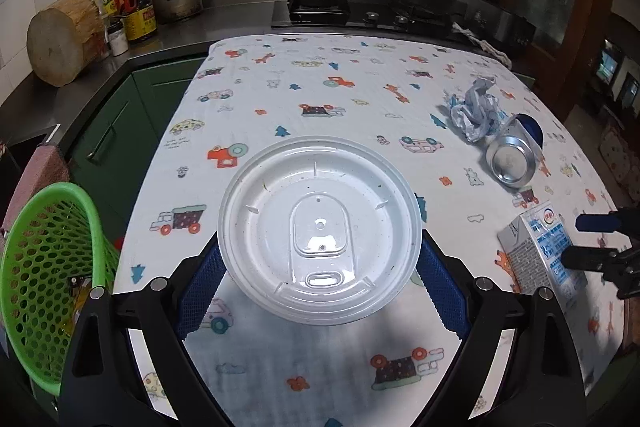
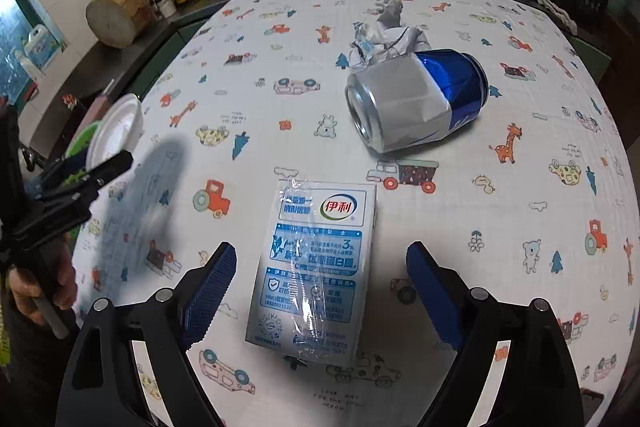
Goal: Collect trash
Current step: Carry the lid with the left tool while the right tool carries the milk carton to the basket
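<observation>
**A:** Ok so where are we. Using the printed tablecloth as our reference for everything: the green mesh basket sits off its left edge, below table level by the look of it. Over the cloth's near-middle we've got the white plastic lid clamped across its width in the left gripper, pads pressing on both sides of the rim and the lid lifted clear of the cloth.

**B:** Yep, so we're mid-haul with the lid, I'd say. Next move for that hand is swinging left off the cloth, getting over the basket's mouth and letting go. It's a wide flat thing, so we probably want it tilted to slide in.

**A:** And the right side of the cloth?

**B:** The blue-and-silver can lies on its side there, dented, with the crumpled wrapper touching it on the far side. Nearer us is the milk carton, flat on the cloth, sitting between the spread fingers of the right gripper. Pads aren't touching it.

**A:** So we lower, close across its narrow sides, lift.
</observation>
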